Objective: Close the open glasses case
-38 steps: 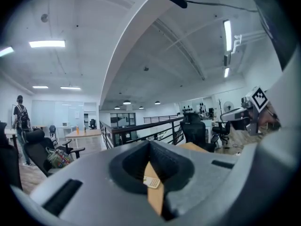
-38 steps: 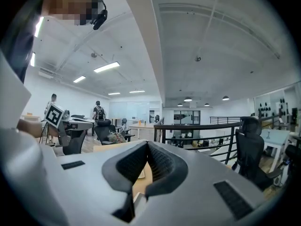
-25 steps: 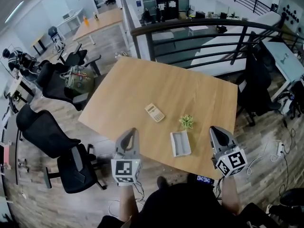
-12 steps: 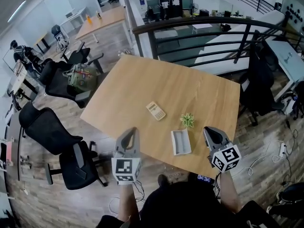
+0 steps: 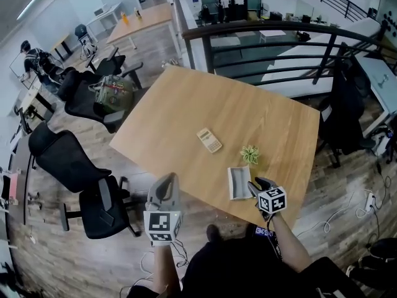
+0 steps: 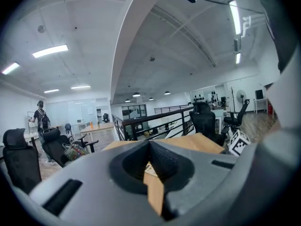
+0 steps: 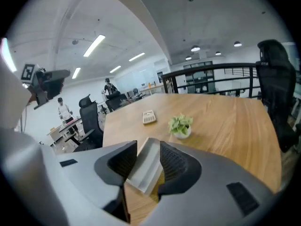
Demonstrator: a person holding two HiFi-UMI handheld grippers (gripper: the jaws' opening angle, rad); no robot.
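The open glasses case (image 5: 236,182), pale grey, lies near the front edge of the wooden table (image 5: 248,104). My right gripper (image 5: 256,184) is low beside its right side. In the right gripper view the case (image 7: 146,166) shows in the gap of my right gripper (image 7: 148,147). Those jaws are opening and the pads do not press on the case. My left gripper (image 5: 169,177) hangs off the table's front left edge, apart from the case. In the left gripper view the left gripper (image 6: 149,142) has its fingertips together and holds nothing.
A calculator (image 5: 209,140) and a small potted plant (image 5: 250,154) lie beyond the case. Black office chairs (image 5: 102,210) stand to the left of the table. A dark railing (image 5: 279,42) runs behind it. A person (image 5: 28,51) stands far off at the left.
My right gripper has dropped from beside the table down to the case's right side, and its jaws have parted. The left gripper has shifted slightly.
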